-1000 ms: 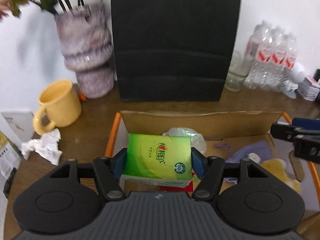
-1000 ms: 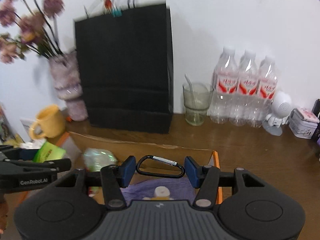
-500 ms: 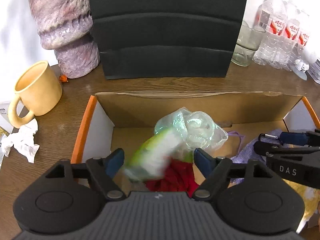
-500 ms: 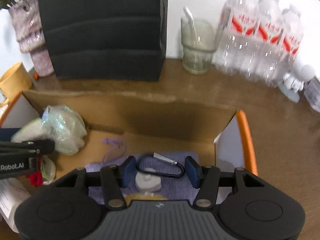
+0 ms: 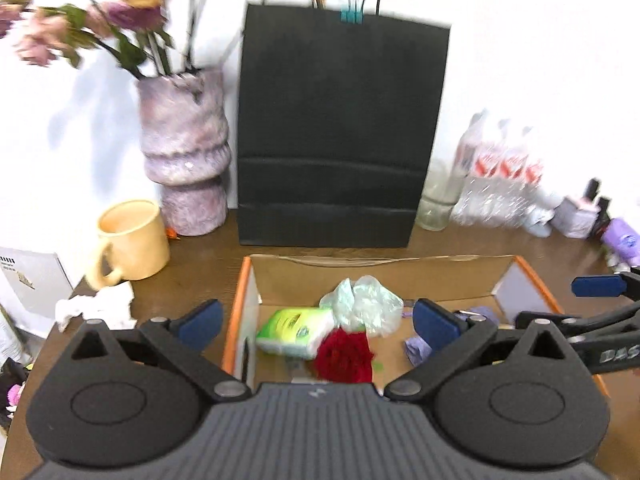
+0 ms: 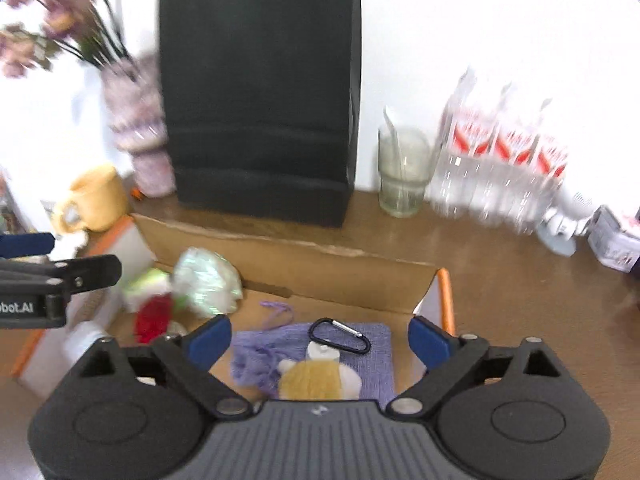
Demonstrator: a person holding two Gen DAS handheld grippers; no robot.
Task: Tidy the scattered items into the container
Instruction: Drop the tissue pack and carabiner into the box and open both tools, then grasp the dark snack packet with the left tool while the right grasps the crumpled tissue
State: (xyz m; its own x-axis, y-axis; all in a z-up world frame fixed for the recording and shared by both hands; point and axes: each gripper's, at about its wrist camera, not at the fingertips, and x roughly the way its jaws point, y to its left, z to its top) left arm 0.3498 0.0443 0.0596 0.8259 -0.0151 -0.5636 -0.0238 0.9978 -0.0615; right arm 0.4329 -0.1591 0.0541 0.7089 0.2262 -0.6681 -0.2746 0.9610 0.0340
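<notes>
Since a second ago, dropped into the cardboard box (image 5: 496, 276): green tissue pack (image 5: 295, 329) from left gripper (image 5: 316, 320), carabiner (image 6: 339, 336) from right gripper (image 6: 320, 336), both now spread empty; judged light, soft, best pinched across the pack's short sides.

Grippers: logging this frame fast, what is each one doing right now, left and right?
Left gripper: open, holding nothing; green tissue pack lies in the box.
Right gripper: open, holding nothing; carabiner lies on the purple cloth.
</notes>
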